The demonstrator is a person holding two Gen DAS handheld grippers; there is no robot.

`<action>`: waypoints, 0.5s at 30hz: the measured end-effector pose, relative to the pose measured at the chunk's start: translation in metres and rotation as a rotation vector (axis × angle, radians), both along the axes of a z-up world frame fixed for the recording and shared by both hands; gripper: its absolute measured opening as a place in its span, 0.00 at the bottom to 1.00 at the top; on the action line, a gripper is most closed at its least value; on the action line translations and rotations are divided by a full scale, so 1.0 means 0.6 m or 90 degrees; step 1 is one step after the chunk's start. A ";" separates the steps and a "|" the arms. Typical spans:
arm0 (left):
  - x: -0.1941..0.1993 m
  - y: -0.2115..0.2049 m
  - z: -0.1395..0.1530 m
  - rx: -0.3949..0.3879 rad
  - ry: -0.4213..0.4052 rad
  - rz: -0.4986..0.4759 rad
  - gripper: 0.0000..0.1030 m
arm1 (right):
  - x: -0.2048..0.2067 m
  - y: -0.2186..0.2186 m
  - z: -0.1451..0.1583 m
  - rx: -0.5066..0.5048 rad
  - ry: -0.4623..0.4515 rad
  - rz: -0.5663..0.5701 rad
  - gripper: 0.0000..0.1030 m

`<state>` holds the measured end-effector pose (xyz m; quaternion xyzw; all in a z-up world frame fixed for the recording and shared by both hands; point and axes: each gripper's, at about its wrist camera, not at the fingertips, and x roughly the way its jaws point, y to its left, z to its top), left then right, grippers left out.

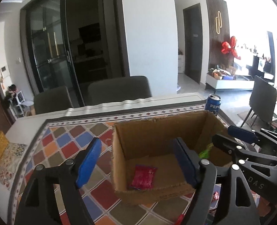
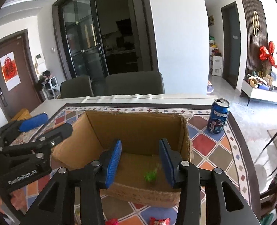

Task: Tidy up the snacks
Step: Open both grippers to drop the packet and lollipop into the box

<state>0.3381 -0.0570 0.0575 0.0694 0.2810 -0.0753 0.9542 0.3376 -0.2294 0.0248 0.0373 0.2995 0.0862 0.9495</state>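
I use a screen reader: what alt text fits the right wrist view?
The right gripper, jaws open and empty, hangs over a cardboard box with a green snack inside. A Pepsi can stands right of it on the patterned tablecloth.

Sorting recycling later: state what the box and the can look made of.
Box: brown corrugated cardboard, matte, with ragged torn top edges. Can: apparently aluminium, glossy blue printed skin, bare silvery rim, tab opening on top.

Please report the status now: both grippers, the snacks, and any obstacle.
Left gripper, right gripper: open, empty. Red packet, green snack in cardboard box. No obstacle.
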 end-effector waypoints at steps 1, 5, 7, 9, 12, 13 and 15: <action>-0.005 0.002 0.002 0.000 0.000 0.002 0.77 | -0.006 0.000 0.001 0.000 -0.002 0.001 0.42; -0.037 0.010 0.010 0.003 -0.003 0.016 0.81 | -0.029 0.004 0.011 0.001 -0.008 0.011 0.42; -0.055 0.015 0.015 0.001 -0.007 0.021 0.82 | -0.047 0.004 0.017 0.002 -0.014 0.013 0.46; -0.073 0.021 0.020 -0.005 -0.007 0.024 0.83 | -0.068 0.006 0.023 0.002 -0.020 0.013 0.48; -0.101 0.027 0.026 -0.013 -0.010 0.024 0.87 | -0.094 0.009 0.031 -0.009 -0.031 0.017 0.51; -0.108 0.028 0.027 -0.014 -0.011 0.021 0.88 | -0.103 0.011 0.033 -0.009 -0.033 0.017 0.54; -0.125 0.030 0.028 -0.018 -0.013 0.018 0.88 | -0.118 0.009 0.036 -0.004 -0.036 0.020 0.55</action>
